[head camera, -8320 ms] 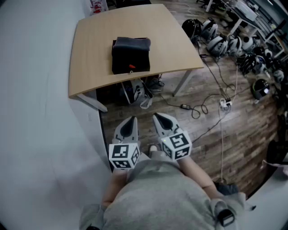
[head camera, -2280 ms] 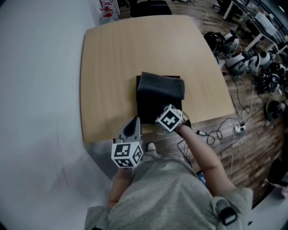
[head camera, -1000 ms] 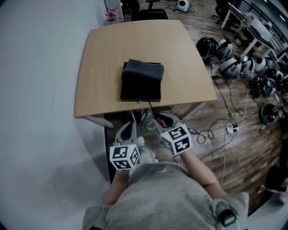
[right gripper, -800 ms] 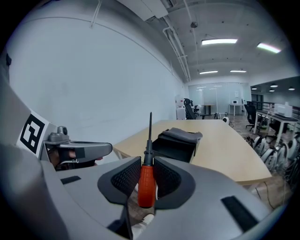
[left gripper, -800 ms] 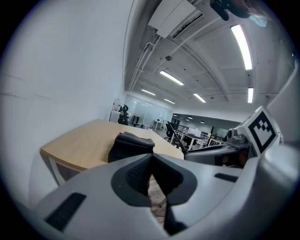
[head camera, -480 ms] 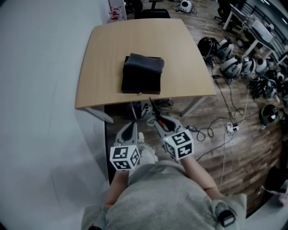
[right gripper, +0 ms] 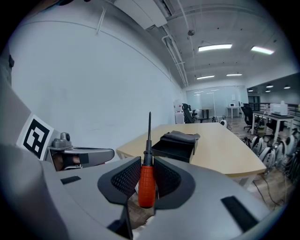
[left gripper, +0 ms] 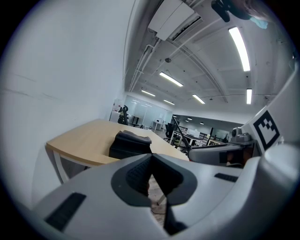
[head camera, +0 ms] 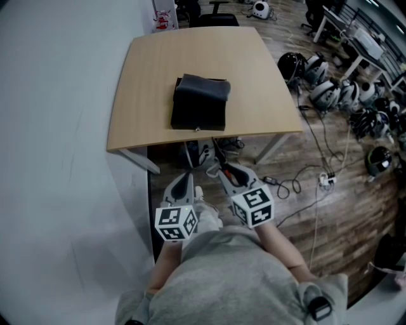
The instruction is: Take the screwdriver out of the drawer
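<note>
My right gripper (head camera: 223, 170) is shut on the orange handle of the screwdriver (head camera: 218, 157), held off the table's near edge; its thin shaft points toward the table (head camera: 146, 76). In the right gripper view the screwdriver (right gripper: 146, 180) stands upright between the pads of the right gripper (right gripper: 146, 164). The black drawer box (head camera: 200, 103) sits mid-table, also seen as the drawer box (right gripper: 174, 145) ahead. My left gripper (head camera: 186, 176) hangs beside the right one, away from the table. In the left gripper view the left gripper (left gripper: 151, 157) has its jaws together, holding nothing.
A white wall runs along the left. Several helmets (head camera: 323, 89) and cables (head camera: 298, 184) lie on the wooden floor at right. Objects sit under the table (head camera: 203, 152). A chair (head camera: 214, 18) stands at the table's far end.
Both grippers have drawn back a little from the table's near edge, the right one keeping the screwdriver. Since half a second ago almost nothing has moved.
</note>
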Motion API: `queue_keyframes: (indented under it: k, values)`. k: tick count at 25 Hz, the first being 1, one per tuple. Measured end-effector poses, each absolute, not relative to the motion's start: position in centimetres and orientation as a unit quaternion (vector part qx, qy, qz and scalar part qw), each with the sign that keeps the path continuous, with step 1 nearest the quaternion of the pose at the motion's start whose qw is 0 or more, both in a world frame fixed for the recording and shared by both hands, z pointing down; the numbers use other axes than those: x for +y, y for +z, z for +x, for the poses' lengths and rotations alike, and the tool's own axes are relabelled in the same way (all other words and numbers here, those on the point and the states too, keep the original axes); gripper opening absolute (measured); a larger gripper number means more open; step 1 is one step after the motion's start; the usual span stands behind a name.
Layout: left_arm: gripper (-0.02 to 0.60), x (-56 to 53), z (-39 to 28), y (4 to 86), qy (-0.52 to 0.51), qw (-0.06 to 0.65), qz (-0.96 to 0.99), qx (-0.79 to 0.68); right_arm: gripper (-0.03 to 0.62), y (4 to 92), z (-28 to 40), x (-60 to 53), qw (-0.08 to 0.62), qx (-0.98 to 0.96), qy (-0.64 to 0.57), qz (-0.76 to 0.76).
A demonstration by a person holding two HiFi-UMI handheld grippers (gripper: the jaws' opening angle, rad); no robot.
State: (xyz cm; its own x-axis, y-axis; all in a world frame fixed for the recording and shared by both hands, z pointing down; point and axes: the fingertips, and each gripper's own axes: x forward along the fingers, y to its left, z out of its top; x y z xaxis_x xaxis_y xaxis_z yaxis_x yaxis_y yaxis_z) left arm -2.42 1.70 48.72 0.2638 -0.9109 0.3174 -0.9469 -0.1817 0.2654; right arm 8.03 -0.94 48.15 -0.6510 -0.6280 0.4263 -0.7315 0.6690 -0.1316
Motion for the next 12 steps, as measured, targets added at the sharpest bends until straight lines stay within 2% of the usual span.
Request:
queue_keyframes:
  k: [12]
  values:
    - [0.0,1.82,-3.09,48.44,0.037,0.213,0.763,-0.609,0.084,47.2,7.77,-0.93,0.164,-0.897,0.142,0.385]
